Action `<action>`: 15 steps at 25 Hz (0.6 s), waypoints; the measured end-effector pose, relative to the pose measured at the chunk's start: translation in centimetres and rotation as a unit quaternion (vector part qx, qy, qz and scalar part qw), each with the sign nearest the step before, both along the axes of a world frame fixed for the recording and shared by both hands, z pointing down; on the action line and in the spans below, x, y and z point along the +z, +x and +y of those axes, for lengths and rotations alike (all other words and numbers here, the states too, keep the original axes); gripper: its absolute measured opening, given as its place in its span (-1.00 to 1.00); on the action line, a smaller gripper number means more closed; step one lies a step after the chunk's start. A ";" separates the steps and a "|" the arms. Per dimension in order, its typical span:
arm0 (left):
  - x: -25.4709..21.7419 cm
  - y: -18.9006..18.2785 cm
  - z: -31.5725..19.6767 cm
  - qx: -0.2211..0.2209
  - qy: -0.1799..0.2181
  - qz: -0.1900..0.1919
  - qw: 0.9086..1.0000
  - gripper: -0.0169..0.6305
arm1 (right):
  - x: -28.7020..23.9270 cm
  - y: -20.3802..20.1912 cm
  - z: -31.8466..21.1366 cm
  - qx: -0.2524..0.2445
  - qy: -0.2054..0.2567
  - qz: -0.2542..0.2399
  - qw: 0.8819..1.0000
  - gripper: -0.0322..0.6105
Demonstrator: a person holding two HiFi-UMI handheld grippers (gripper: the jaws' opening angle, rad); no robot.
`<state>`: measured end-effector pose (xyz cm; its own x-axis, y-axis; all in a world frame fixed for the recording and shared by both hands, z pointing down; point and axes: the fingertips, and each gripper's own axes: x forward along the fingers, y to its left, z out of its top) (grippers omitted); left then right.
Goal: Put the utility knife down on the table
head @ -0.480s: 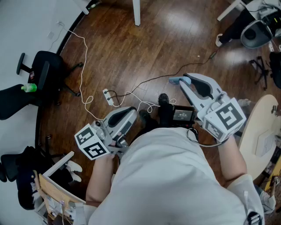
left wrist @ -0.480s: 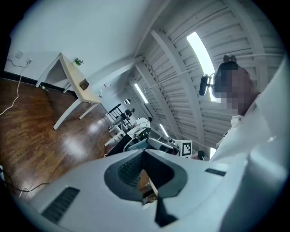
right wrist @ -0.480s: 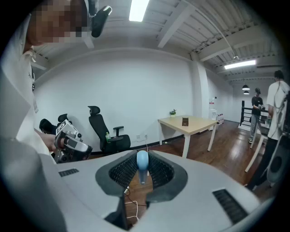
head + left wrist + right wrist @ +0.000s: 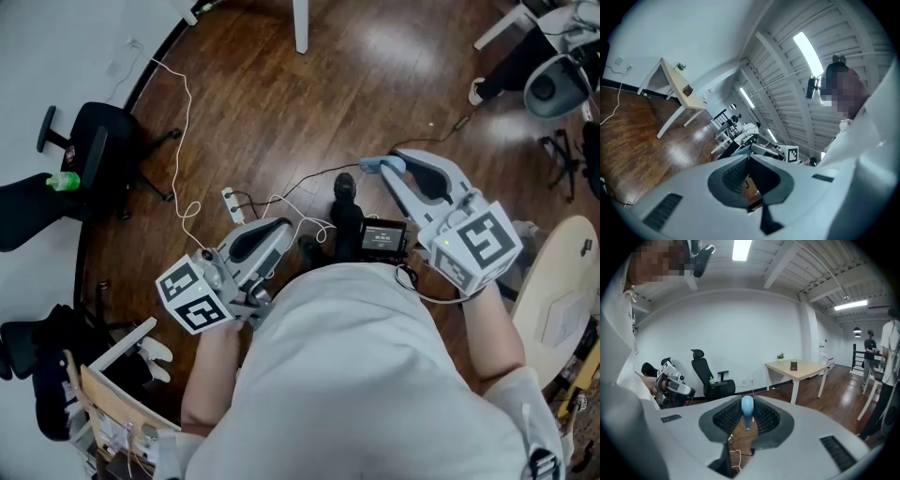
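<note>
The utility knife, light blue and slim, is seen clamped between the ribbed pads of the right hand-held gripper. The jaws are drawn in narrow on it, and its rounded end stands up just past the pads. In the head view the same blue end is seen at the tip of the right hand-held gripper, right of centre in the frame. There it is held in the air above the dark wooden floor and rests on no surface.

The left hand-held gripper is held at lower left of centre, close against the white shirt of the person. In its own view its jaws are seen brought together at the tips, with nothing between them.

A white cable is trailed across the floor from the upper left toward the centre of the head view. A black office chair is placed at the left edge, with a green bottle on a second black seat below it. Part of a pale round tabletop is seen at the right edge.

In the right gripper view a light wooden bench is seen right of centre by the white wall. A small dark box and a potted plant are set on it. It is well apart from the knife.
</note>
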<state>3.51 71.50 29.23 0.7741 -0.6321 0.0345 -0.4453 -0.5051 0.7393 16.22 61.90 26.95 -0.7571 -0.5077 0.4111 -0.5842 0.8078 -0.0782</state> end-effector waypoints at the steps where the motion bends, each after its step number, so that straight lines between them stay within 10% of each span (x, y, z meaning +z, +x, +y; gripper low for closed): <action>1: -0.1 0.0 -0.7 -0.003 0.001 -0.001 1.000 -0.94 | 0.1 -0.1 -0.7 -0.003 0.000 -0.001 1.000 -0.68; 15: 1.4 3.9 -14.9 0.010 -0.030 -0.011 0.999 -0.94 | 2.9 2.1 -14.2 -0.010 -0.038 -0.018 0.999 -0.68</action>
<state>7.41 56.59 30.66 0.7856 -0.6124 0.0885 -0.4518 -0.4699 0.7583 18.37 47.66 29.87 -0.7820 -0.4606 0.4199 -0.5634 0.8104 -0.1604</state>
